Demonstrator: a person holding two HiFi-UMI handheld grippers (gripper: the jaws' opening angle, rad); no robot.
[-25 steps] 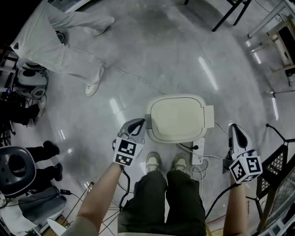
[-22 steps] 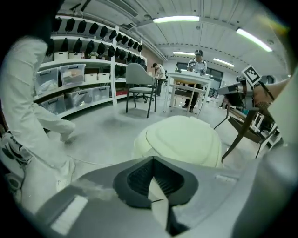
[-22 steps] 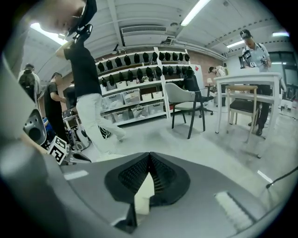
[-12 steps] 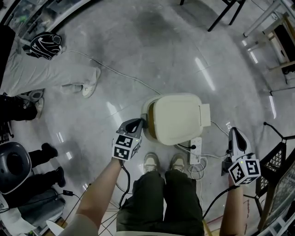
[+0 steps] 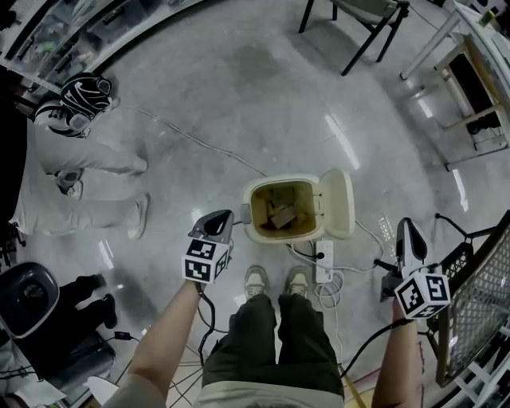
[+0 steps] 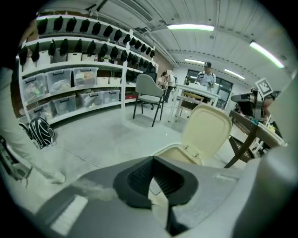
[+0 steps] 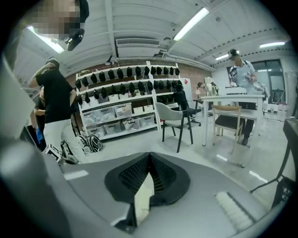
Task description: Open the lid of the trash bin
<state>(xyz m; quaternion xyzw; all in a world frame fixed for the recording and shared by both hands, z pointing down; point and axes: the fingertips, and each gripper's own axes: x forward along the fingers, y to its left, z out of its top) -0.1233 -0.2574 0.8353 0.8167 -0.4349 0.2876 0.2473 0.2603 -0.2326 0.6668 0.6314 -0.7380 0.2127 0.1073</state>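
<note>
The cream trash bin [image 5: 256, 228] stands on the floor just ahead of my feet, with its lid [image 5: 337, 203] swung up and back to the right. Cardboard scraps lie inside. My left gripper [image 5: 222, 216] hovers a little left of the bin's rim, jaws shut and empty, not touching it. In the left gripper view the raised lid [image 6: 206, 132] and the bin rim [image 6: 179, 154] show beyond the shut left gripper [image 6: 152, 159]. My right gripper [image 5: 405, 232] hangs well to the right of the bin, shut on nothing; its own view shows the right gripper [image 7: 149, 156] facing shelves and chairs.
A white power strip [image 5: 323, 262] and loose cables lie right of my shoes [image 5: 256, 282]. A black mesh rack [image 5: 476, 296] stands at the far right. A person in white [image 5: 72, 179] is at the left, and a chair [image 5: 351, 20] and a table [image 5: 466, 56] are at the back.
The bin's lid has gone from flat and closed to upright and open. My left gripper has drawn back left from the rim. The right gripper has barely moved.
</note>
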